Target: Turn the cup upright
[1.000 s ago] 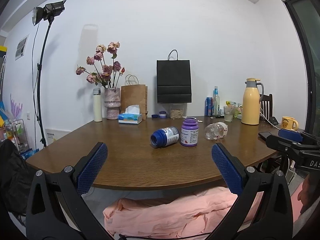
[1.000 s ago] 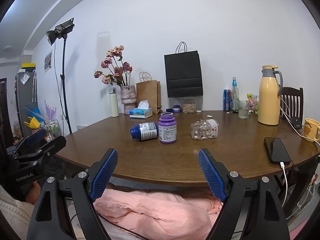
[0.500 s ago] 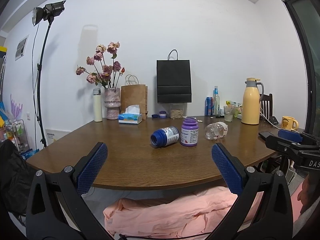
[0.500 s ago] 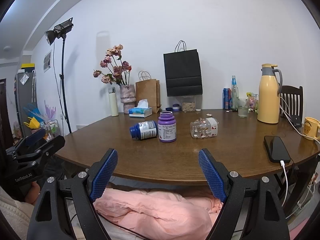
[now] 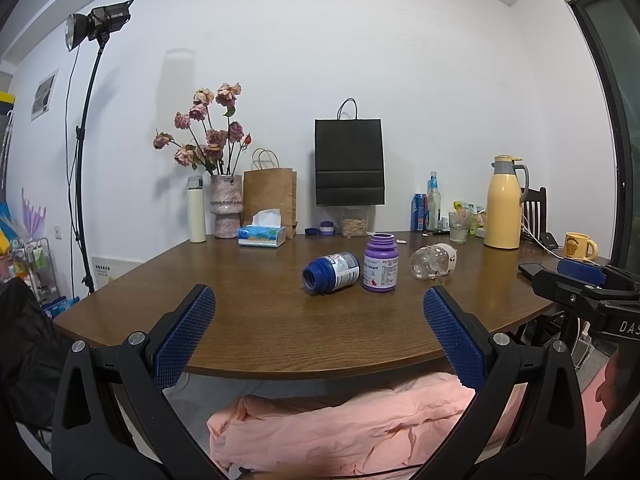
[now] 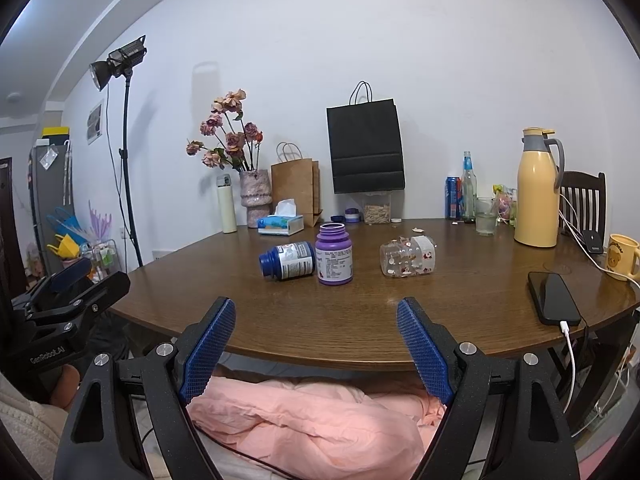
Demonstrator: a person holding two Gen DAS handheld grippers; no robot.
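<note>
- Basically nothing's changed over the last second, both grippers hover short of the tabletop (image 6: 360, 320) edge like before.
- left gripper (image 5: 318, 336) and right gripper (image 6: 316, 344): fingers spread wide, holding nothing.
- clear cup (image 6: 408, 261) lies on its side right of the purple bottle (image 6: 334, 254), untouched, so the flip hasn't started.

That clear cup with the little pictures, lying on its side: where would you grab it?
Grip the clear cup across its round body near the middle, coming from the table's near edge with the right gripper, fingers spanning its width. It lies sideways with free space around it, so probably nothing blocks that approach.
</note>
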